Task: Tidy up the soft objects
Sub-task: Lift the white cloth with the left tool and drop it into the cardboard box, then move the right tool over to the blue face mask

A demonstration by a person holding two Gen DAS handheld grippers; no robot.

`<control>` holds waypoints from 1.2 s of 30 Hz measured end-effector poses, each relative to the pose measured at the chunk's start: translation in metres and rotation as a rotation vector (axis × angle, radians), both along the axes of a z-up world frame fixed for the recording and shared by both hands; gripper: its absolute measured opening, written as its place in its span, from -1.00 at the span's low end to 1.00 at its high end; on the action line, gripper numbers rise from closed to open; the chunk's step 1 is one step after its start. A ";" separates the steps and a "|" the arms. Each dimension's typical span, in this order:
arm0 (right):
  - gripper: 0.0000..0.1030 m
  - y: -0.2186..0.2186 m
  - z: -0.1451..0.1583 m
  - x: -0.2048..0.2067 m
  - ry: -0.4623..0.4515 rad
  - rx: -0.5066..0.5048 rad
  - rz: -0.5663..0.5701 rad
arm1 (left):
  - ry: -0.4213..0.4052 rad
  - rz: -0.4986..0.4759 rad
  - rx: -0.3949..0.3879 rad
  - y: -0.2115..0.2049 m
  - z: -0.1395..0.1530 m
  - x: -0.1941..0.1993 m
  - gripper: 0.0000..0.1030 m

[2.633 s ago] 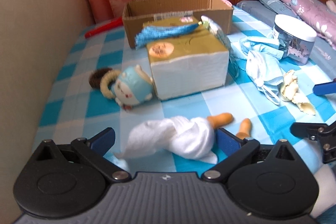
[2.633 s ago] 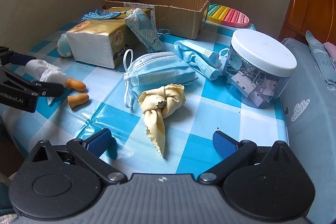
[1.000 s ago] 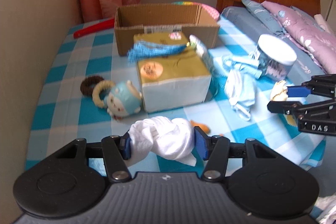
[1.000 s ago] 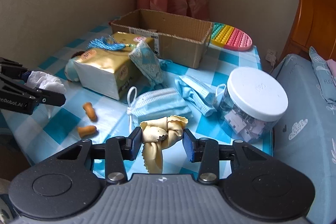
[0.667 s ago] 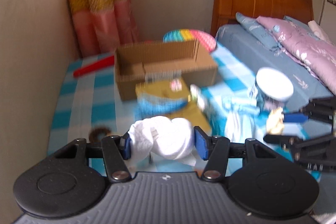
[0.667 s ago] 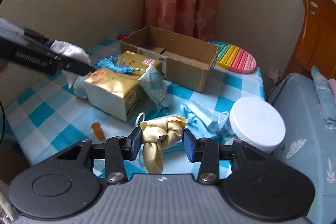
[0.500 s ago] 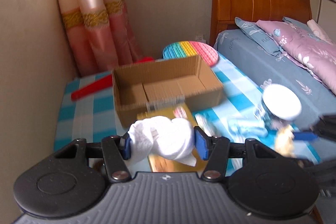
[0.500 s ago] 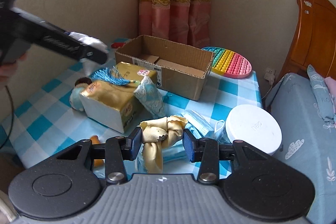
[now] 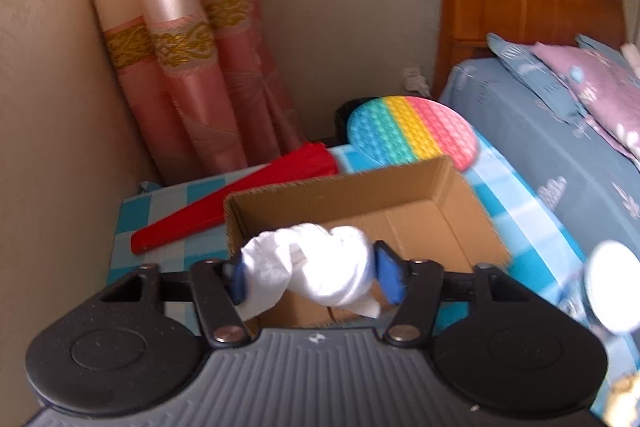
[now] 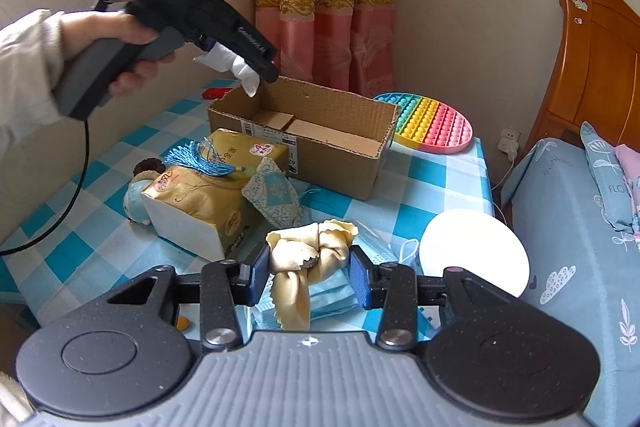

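My left gripper (image 9: 310,277) is shut on a knotted white cloth (image 9: 316,267) and holds it in the air above the near left end of the open cardboard box (image 9: 440,227). From the right wrist view the left gripper (image 10: 240,67) and white cloth (image 10: 236,65) hang just over the box's (image 10: 340,151) left corner. My right gripper (image 10: 308,273) is shut on a knotted yellow cloth (image 10: 308,259), held above the blue face masks (image 10: 340,297), well short of the box.
A gold tissue pack (image 10: 200,203) with a blue tassel (image 10: 200,159), a patterned mask (image 10: 276,193) and a blue plush toy (image 10: 134,201) lie before the box. A white-lidded jar (image 10: 474,253) stands right. A rainbow pop mat (image 10: 432,123) and red fan (image 9: 236,205) lie behind. The bed (image 10: 580,227) is right.
Both grippers closed on their cloths and lifted them. The left one has carried the white cloth forward to above the box; the right one has risen with the yellow cloth.
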State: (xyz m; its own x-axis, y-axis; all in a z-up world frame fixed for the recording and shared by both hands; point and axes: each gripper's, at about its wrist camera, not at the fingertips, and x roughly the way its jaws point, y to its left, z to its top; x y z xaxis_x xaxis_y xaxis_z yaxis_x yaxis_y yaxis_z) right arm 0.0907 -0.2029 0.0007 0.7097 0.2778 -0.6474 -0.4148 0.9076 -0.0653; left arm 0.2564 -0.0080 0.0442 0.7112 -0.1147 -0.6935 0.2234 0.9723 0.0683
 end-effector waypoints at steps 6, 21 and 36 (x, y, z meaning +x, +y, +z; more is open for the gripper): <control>-0.09 -0.002 -0.001 0.001 0.009 -0.002 -0.007 | -0.031 0.056 0.006 0.007 -0.006 0.013 0.83; -0.09 0.015 -0.001 0.022 0.031 -0.009 0.033 | -0.082 0.045 -0.048 0.018 0.003 -0.110 0.99; -0.09 0.067 0.036 0.107 -0.074 -0.056 0.063 | -0.034 0.149 -0.042 0.045 -0.034 -0.185 0.99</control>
